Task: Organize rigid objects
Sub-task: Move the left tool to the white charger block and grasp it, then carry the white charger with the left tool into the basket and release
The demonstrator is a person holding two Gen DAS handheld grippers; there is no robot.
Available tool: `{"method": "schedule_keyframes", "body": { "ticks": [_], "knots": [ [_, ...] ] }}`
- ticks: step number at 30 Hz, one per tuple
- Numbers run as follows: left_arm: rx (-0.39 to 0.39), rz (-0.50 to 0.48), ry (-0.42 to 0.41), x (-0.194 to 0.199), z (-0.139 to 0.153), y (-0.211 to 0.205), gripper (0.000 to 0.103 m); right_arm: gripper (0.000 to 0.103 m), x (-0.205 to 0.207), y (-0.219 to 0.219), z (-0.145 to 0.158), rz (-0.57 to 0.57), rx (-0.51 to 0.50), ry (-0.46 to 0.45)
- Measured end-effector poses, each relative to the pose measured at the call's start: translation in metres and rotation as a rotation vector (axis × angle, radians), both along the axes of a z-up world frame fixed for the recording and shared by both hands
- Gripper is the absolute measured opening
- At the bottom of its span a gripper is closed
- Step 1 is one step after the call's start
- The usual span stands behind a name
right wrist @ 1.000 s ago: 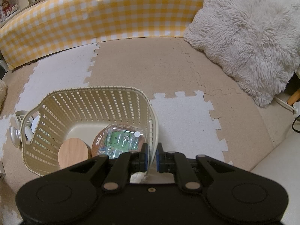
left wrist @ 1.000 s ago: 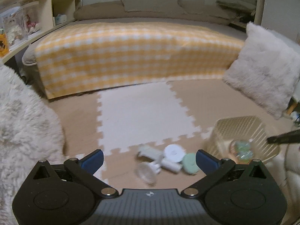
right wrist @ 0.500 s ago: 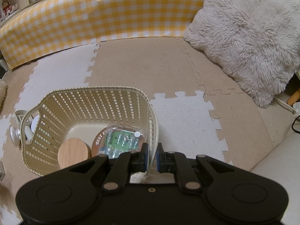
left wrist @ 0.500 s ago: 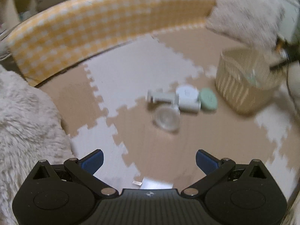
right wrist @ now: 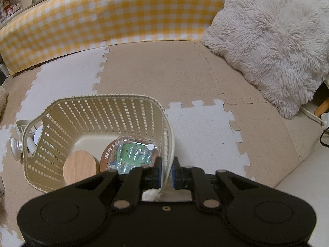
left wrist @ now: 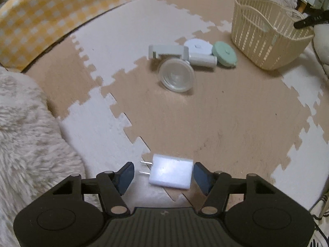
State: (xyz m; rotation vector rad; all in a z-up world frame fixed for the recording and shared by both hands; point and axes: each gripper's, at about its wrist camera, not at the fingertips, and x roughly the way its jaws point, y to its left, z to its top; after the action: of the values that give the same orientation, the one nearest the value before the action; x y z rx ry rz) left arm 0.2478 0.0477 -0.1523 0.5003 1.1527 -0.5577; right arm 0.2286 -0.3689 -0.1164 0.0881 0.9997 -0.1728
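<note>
My left gripper [left wrist: 163,176] is open, its fingers either side of a white plug adapter [left wrist: 171,174] that lies flat on the foam mat. Farther off lie a clear round lid [left wrist: 176,75], a grey clamp [left wrist: 168,51], a white disc [left wrist: 198,44] and a mint round case [left wrist: 224,54]. My right gripper [right wrist: 166,173] is shut on the near rim of the cream slatted basket [right wrist: 98,111]. Inside the basket are a wooden lid [right wrist: 80,169] and a clear case with green contents [right wrist: 135,154]. The basket also shows in the left wrist view [left wrist: 267,35].
A yellow checked bed cover [right wrist: 115,18] runs along the back. A fluffy cushion [right wrist: 273,41] lies at the right, another fluffy cushion [left wrist: 26,135] at the left of the left wrist view. The floor is beige and white puzzle mat [right wrist: 156,68].
My left gripper has tilted down and come close to the floor, bringing the plug adapter between its open fingers. The right gripper and basket have not moved.
</note>
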Motion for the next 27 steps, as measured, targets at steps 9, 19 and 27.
{"method": "schedule_keyframes", "body": {
  "ticks": [9, 19, 27],
  "knots": [
    [0.015, -0.026, 0.042, 0.002, -0.012, -0.007, 0.062, 0.011, 0.0, 0.0, 0.0, 0.001, -0.002, 0.001],
    [0.036, -0.041, 0.017, 0.005, -0.014, -0.016, 0.058, 0.011, 0.0, 0.001, 0.0, 0.001, -0.002, 0.001],
    [0.054, -0.023, 0.048, 0.002, -0.012, -0.019, 0.051, 0.011, 0.0, 0.001, 0.0, 0.001, -0.002, 0.001]
  ]
}}
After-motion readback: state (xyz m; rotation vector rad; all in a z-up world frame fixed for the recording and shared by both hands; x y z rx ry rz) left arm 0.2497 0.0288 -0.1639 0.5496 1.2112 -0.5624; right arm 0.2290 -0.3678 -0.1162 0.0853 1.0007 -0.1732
